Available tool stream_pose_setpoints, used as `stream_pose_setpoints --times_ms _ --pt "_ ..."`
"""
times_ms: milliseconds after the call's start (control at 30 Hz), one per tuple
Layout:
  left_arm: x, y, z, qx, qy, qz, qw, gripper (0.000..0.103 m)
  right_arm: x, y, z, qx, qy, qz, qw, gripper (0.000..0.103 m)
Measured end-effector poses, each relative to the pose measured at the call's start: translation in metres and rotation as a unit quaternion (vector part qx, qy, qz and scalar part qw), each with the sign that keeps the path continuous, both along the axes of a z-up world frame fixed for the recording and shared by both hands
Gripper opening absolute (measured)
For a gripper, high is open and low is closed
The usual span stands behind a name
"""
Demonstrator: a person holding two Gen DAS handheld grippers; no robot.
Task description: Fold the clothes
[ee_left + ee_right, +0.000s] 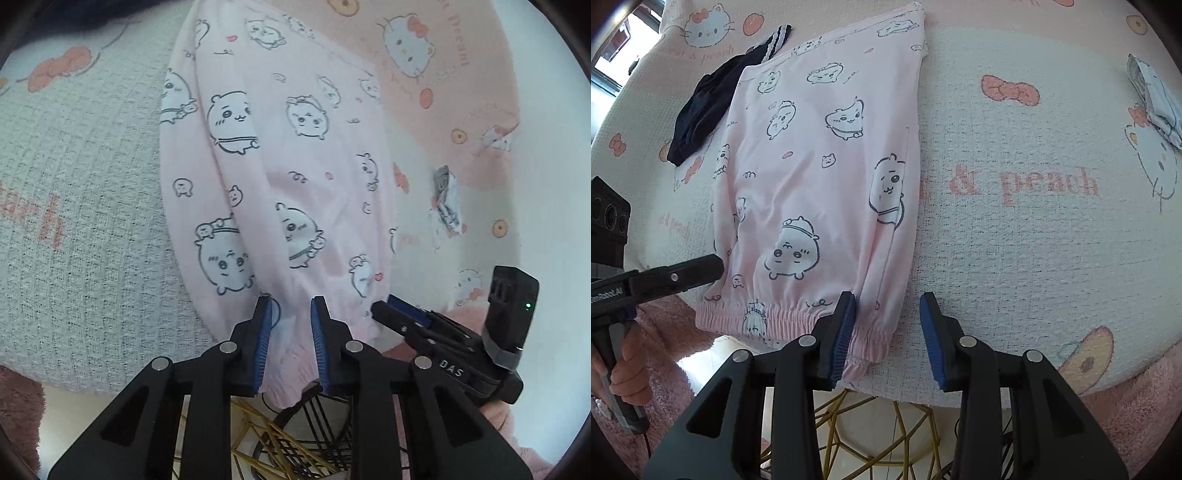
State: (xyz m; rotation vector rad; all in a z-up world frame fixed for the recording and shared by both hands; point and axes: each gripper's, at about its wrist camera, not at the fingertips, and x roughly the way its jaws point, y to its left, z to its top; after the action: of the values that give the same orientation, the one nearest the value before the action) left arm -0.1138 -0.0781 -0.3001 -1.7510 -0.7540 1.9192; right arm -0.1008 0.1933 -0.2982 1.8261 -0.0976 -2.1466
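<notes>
A pair of pink trousers (820, 173), printed with cartoon animals, is laid flat on a white waffle-weave blanket (1034, 240) with cat and bow motifs; all places below are given relative to the trousers. In the right wrist view, at the far left of them, a hand (629, 380) is seen around the grip of the left gripper (716, 267), whose tip is at the left edge of the trousers just above the elastic waistband (783, 317). Above and left of the trousers, a dark navy garment (701, 107) with white stripes is partly tucked under their upper left corner. In the left wrist view, the left gripper (291, 310) is seen over the gathered waistband (291, 354), with the jaws partly open and the cloth lying between the blue pads; whether the pads press on it cannot be told. At the lower right corner of the trousers, the right gripper (888, 306) is held with its jaws partly open: the left pad is over the waistband, the right pad is over bare blanket, and nothing is gripped. Well to the right of the trousers, a folded pale garment (1156, 96) is seen on the blanket. Below the waistband, a gold and black wire frame (871, 435) is visible.
</notes>
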Motion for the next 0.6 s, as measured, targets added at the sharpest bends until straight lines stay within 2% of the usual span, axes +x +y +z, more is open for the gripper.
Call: stream_pose_setpoints --times_ms 133,200,300,400,500,600 --pt "-0.004 -0.011 0.0 0.014 0.0 0.028 0.9995 0.022 0.003 0.003 0.001 -0.006 -0.001 -0.003 1.0 0.037" --pt "-0.005 -0.014 -0.008 0.022 -0.02 0.031 0.9991 0.027 0.003 0.005 0.001 -0.011 -0.005 -0.007 1.0 0.037" --pt "-0.005 -0.006 -0.02 0.025 -0.045 0.017 0.9985 0.028 0.003 0.005 0.004 -0.011 0.0 -0.006 1.0 0.037" --pt "-0.002 0.0 -0.02 0.049 -0.045 -0.002 0.9978 0.031 0.008 -0.002 0.026 -0.048 0.044 0.013 0.998 0.037" --pt "-0.003 0.006 -0.024 0.049 -0.046 -0.01 0.9977 0.036 0.01 -0.017 0.043 -0.074 0.075 0.048 0.993 0.037" --pt "-0.005 0.002 -0.026 0.077 -0.05 0.012 0.9957 0.037 0.014 -0.05 0.025 -0.041 0.059 0.067 0.995 0.037"
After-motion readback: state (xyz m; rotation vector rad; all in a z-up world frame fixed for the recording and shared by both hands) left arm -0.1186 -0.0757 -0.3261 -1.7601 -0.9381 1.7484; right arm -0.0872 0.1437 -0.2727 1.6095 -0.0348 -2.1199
